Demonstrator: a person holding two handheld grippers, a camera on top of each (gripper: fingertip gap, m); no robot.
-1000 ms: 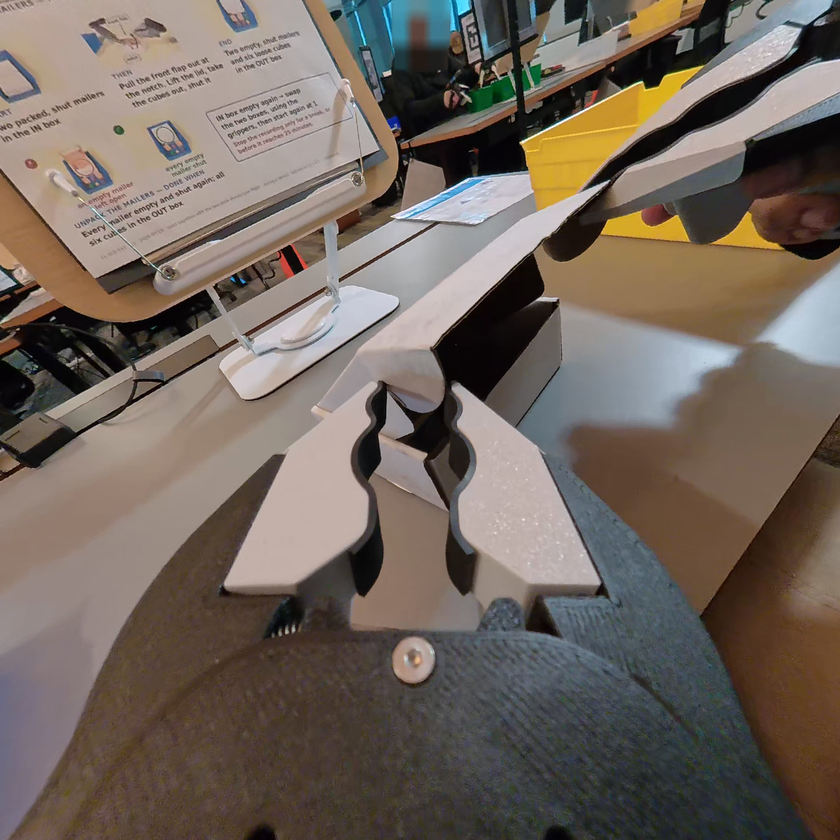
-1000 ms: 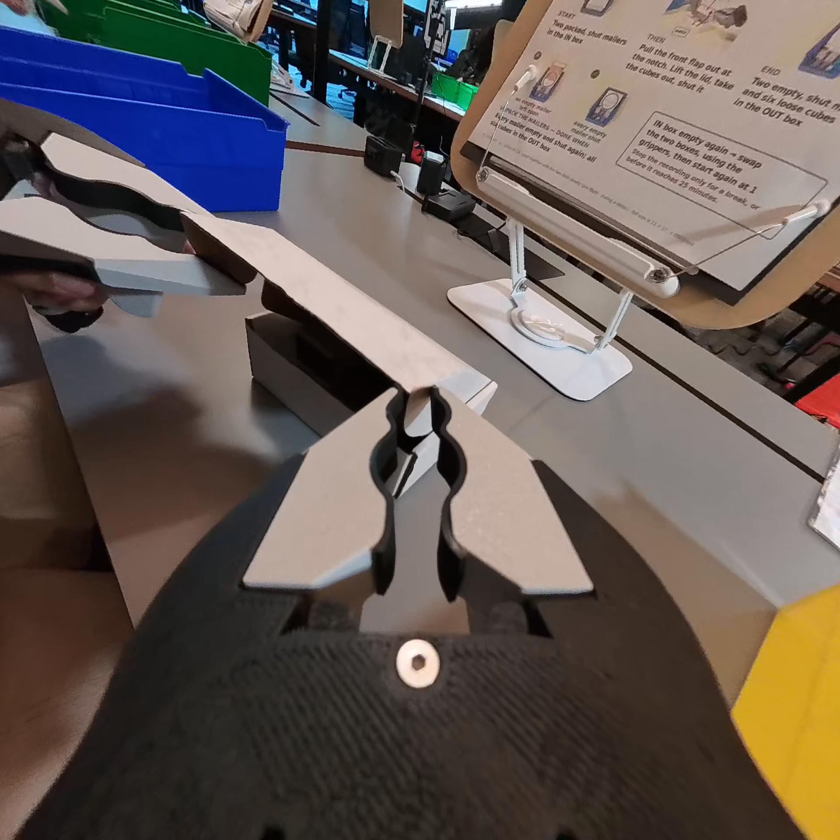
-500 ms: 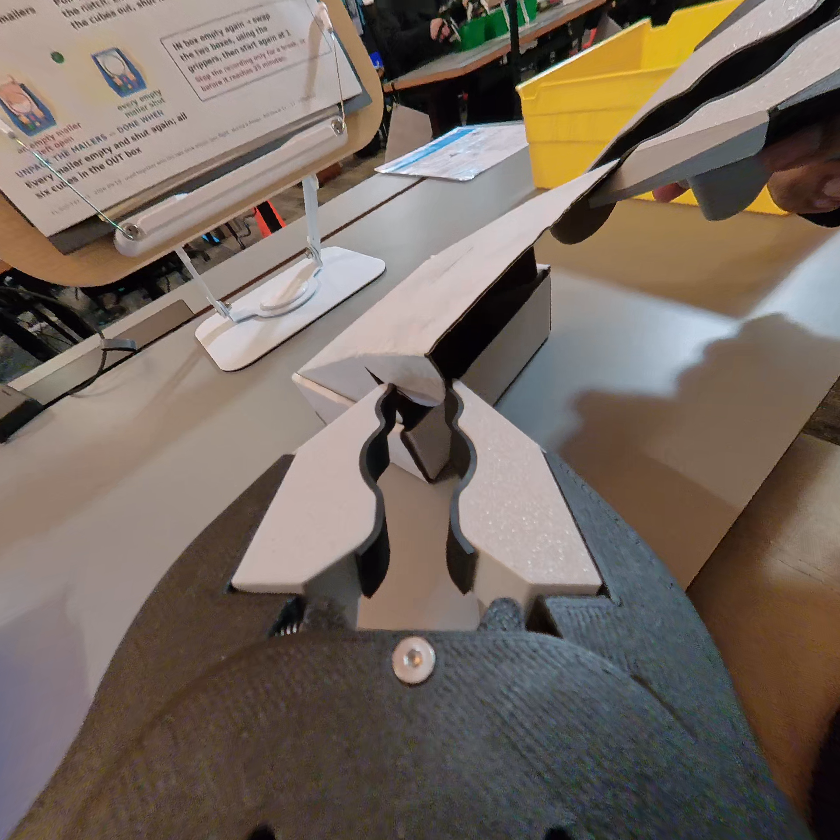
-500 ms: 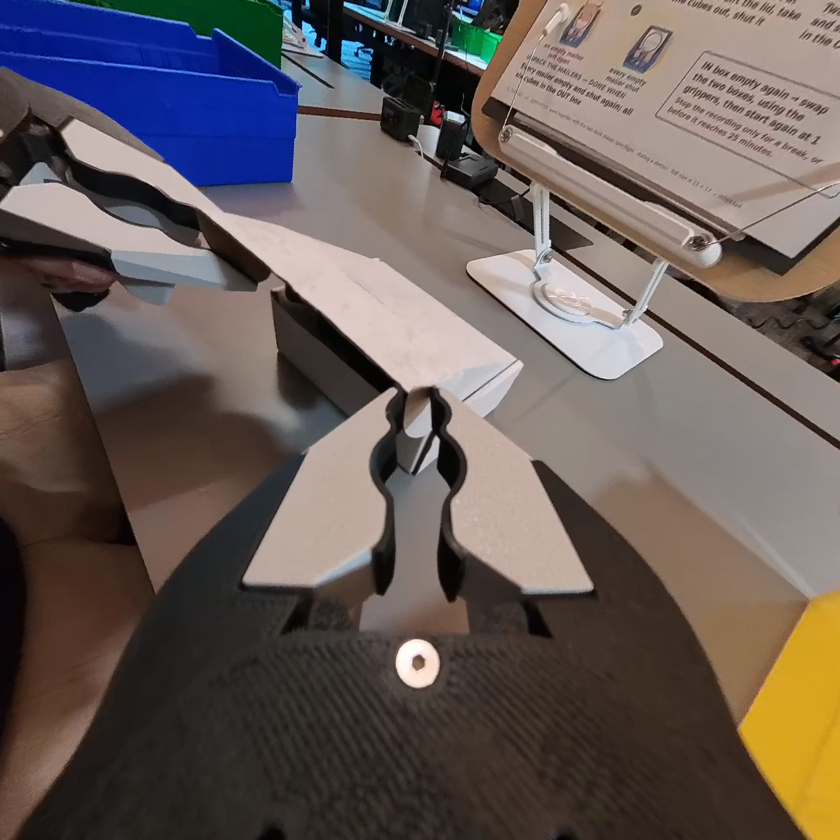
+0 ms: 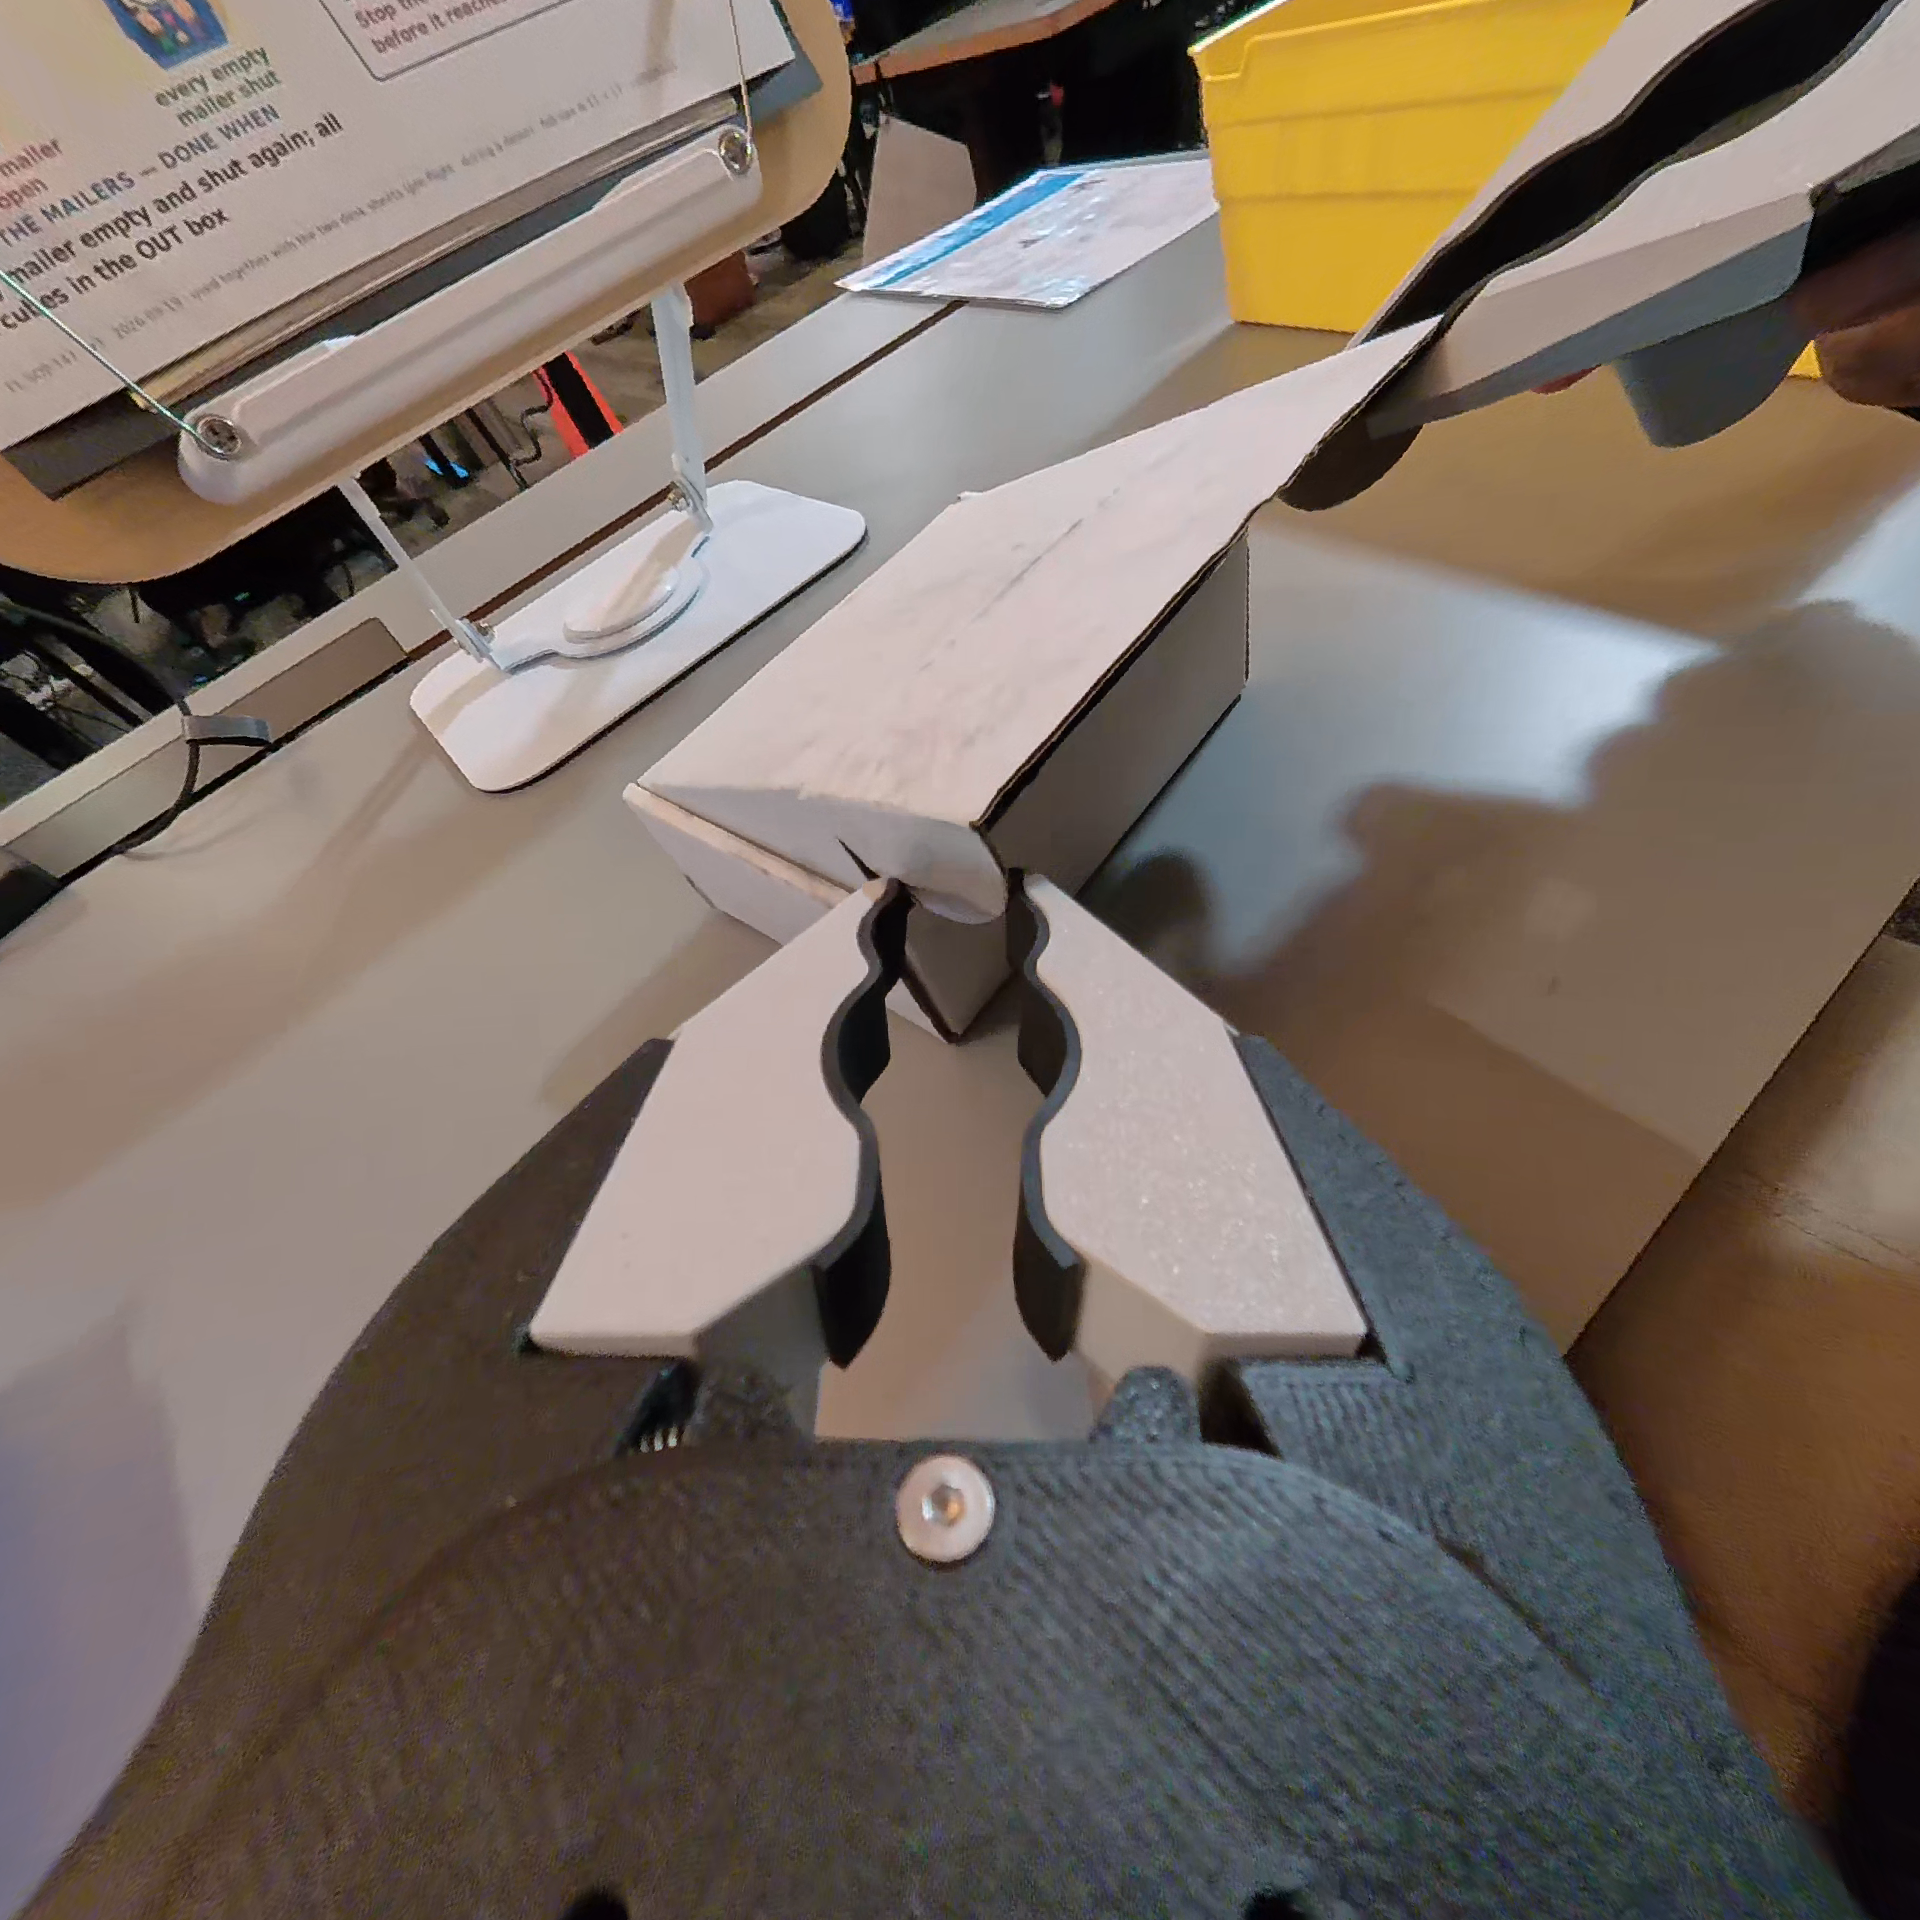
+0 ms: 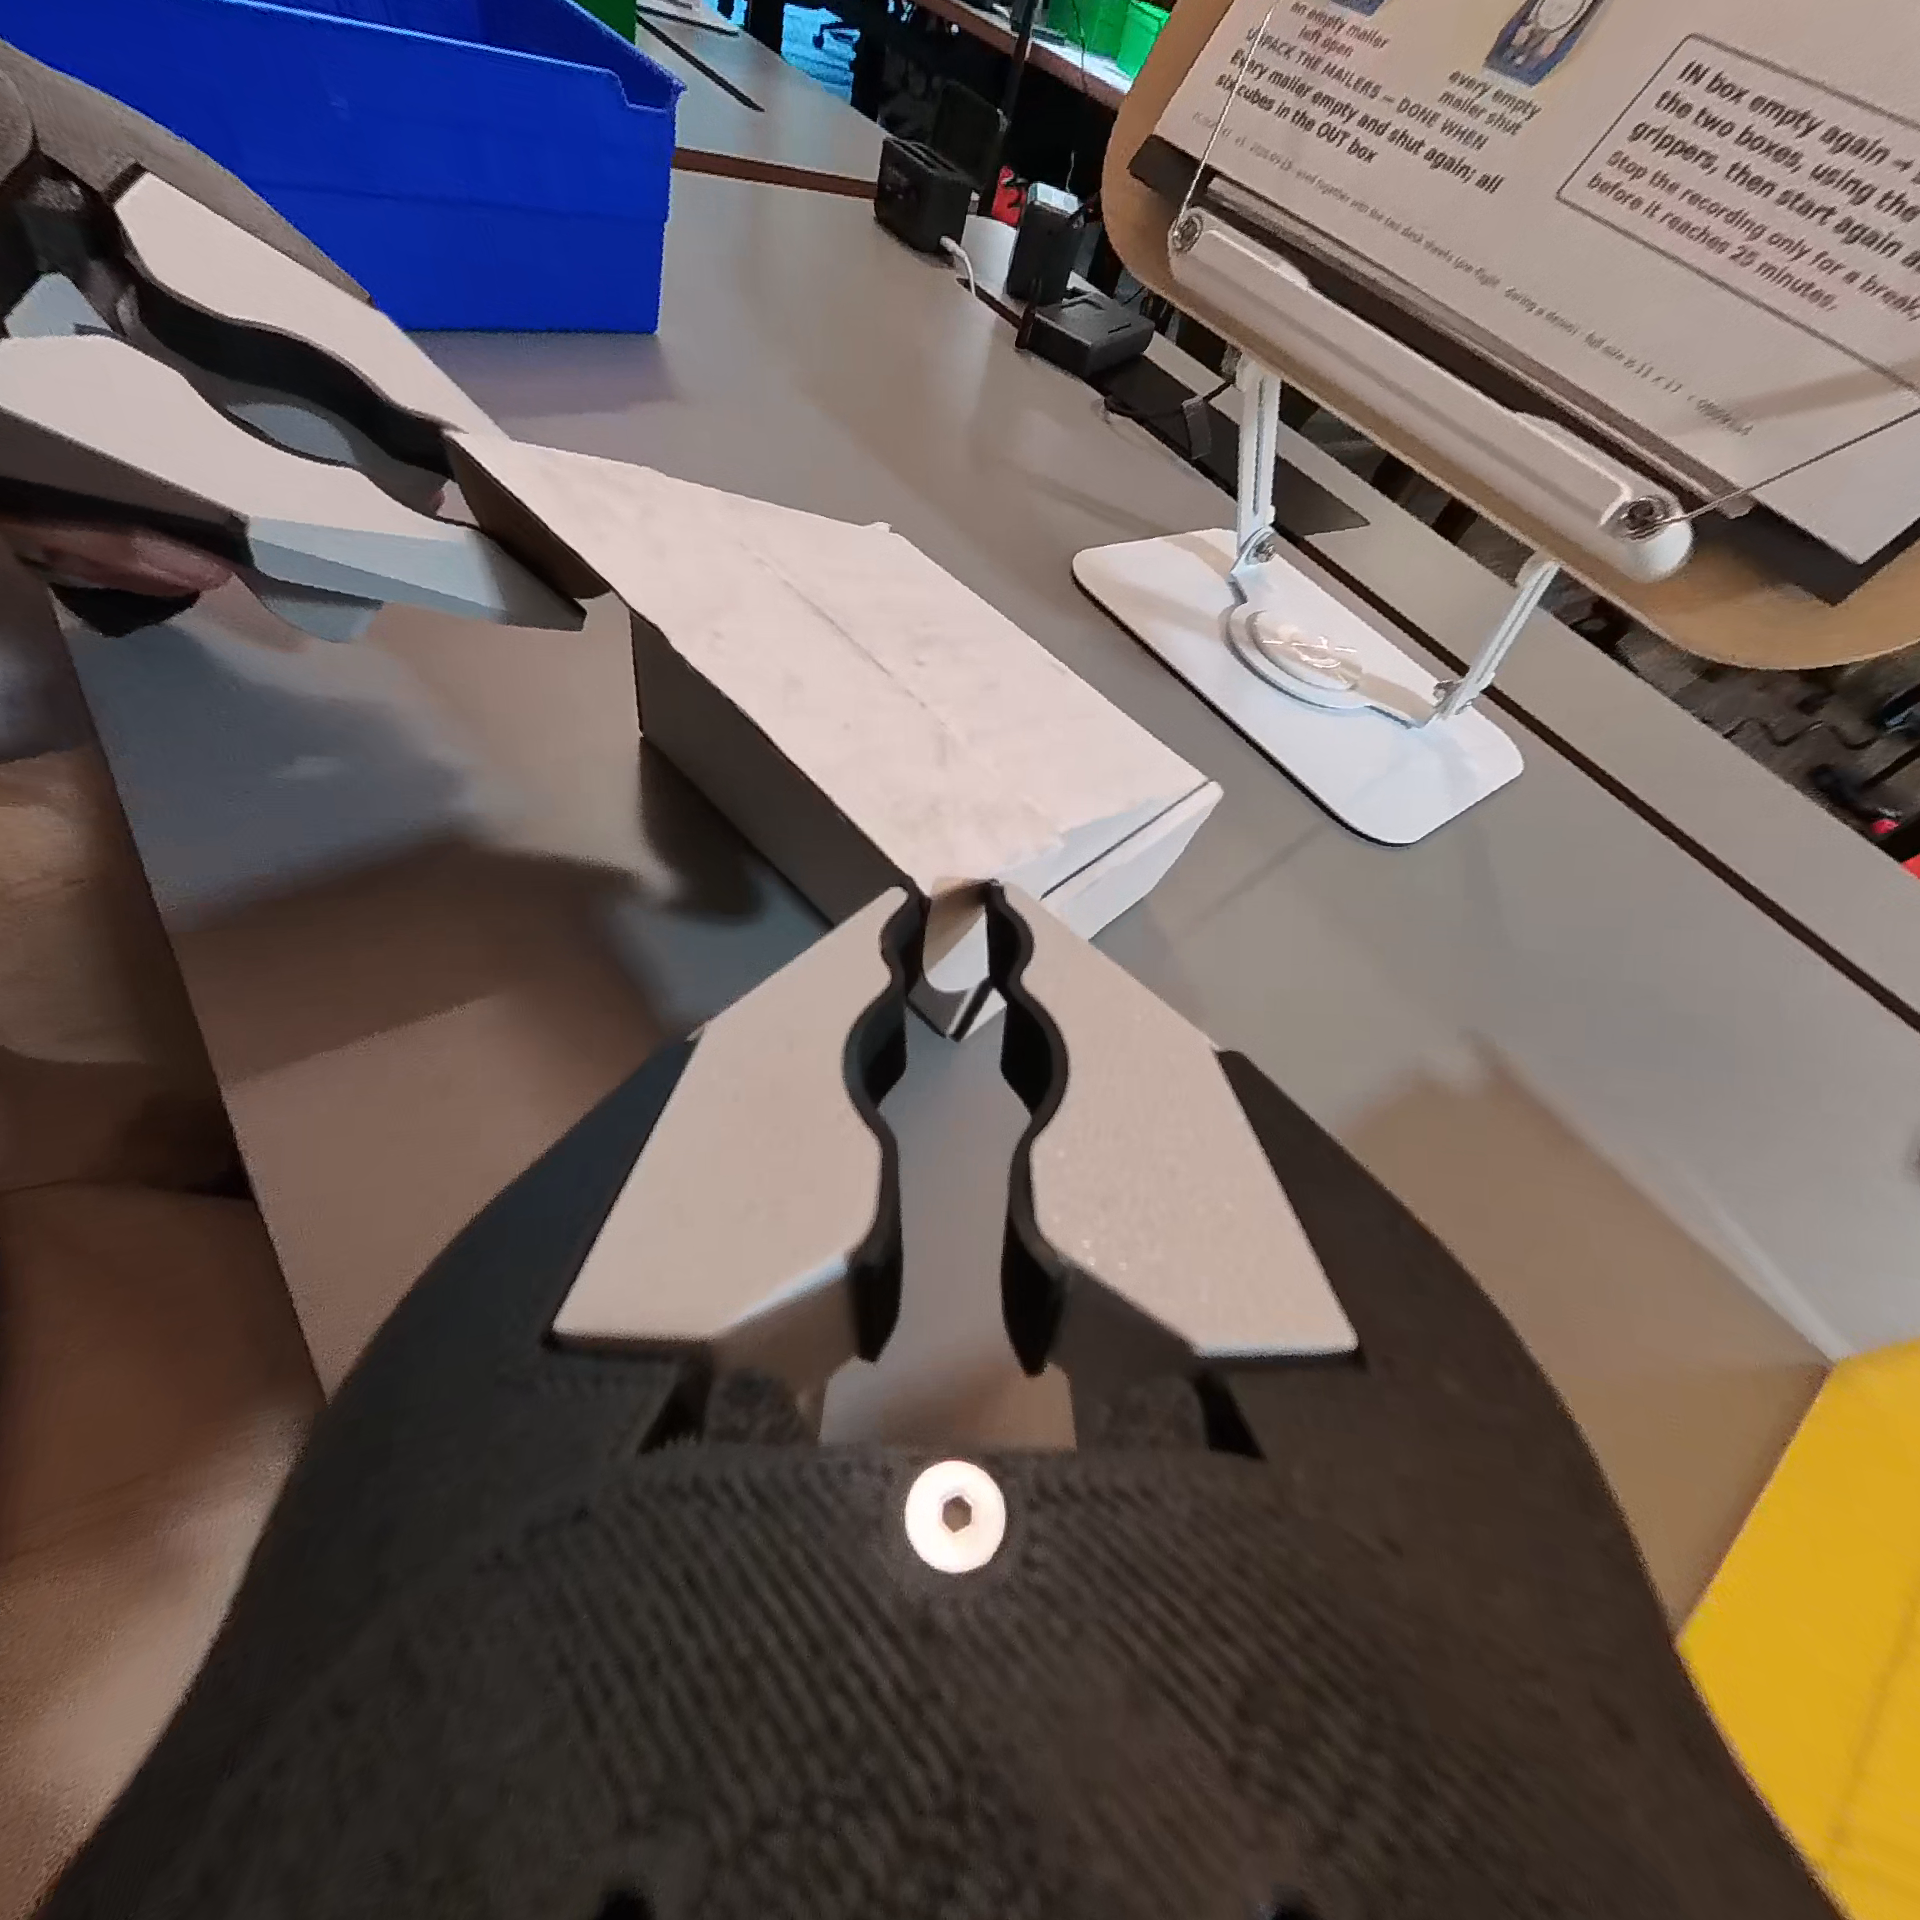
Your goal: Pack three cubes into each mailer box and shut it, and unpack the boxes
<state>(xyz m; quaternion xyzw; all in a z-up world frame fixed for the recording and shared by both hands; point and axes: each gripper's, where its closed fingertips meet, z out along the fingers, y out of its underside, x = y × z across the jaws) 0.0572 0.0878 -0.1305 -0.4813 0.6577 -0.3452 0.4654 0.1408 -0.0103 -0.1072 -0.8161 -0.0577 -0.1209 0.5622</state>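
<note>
A white mailer box (image 5: 1132,727) sits on the grey table (image 5: 364,987). Its lid (image 5: 966,644) lies almost flat over it, and the inside is hidden. My left gripper (image 5: 951,904) is shut on the lid's near side flap. It also shows in the right wrist view (image 6: 499,530) at the left. My right gripper (image 6: 956,904) is shut on the lid's (image 6: 862,686) opposite side flap. It also shows in the left wrist view (image 5: 1382,384) at the upper right. No cubes are in view.
A white stand (image 5: 623,613) with an instruction sheet is behind the box, also in the right wrist view (image 6: 1299,665). A yellow bin (image 5: 1351,156) and a paper sheet (image 5: 1018,239) are at one end, a blue bin (image 6: 416,156) and chargers (image 6: 1039,260) at the other. The table's front edge (image 5: 1558,1299) is close. Some 15 centimeters of space lies between my two pairs of fingers.
Both grippers have moved down with the lid's side flaps in them. The lid has swung from raised to almost flat on the box, and the dark opening no longer shows.
</note>
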